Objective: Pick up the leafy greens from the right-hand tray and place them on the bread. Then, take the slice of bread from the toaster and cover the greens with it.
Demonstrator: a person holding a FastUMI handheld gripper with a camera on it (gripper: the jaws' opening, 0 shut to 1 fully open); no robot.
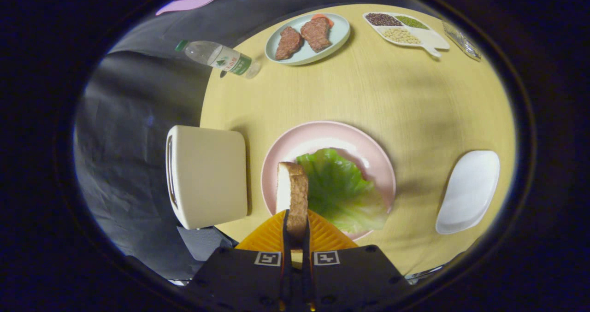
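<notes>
On the round pale-wood bench (368, 95), item one: the tongs (296, 236), fingers pressed on both faces of a slice of bread (293, 197), held upright on edge, brown crust toward the camera, pale crumb face to the left. Just ahead of the fingers, at 12 o'clock: a round pink plate (322, 134), glossy, carrying the leafy greens (341, 187), one crinkled light-green leaf spread flat; any bread beneath it is hidden. The held slice stands over the plate's left part, beside the leaf. At 9 o'clock from the plate, near it: a cream toaster (207, 176), smooth, boxy with rounded corners. At 3 o'clock, well apart: a white oblong tray (468, 190), smooth. Far side of the bench, 12 o'clock: a pale green plate (341, 33) with two brown meat patties (304, 38). At 1 o'clock: a white divided dish (433, 38) of dark, green and pale grains. At 11 o'clock: a clear plastic bottle (219, 58) with green cap and label.
</notes>
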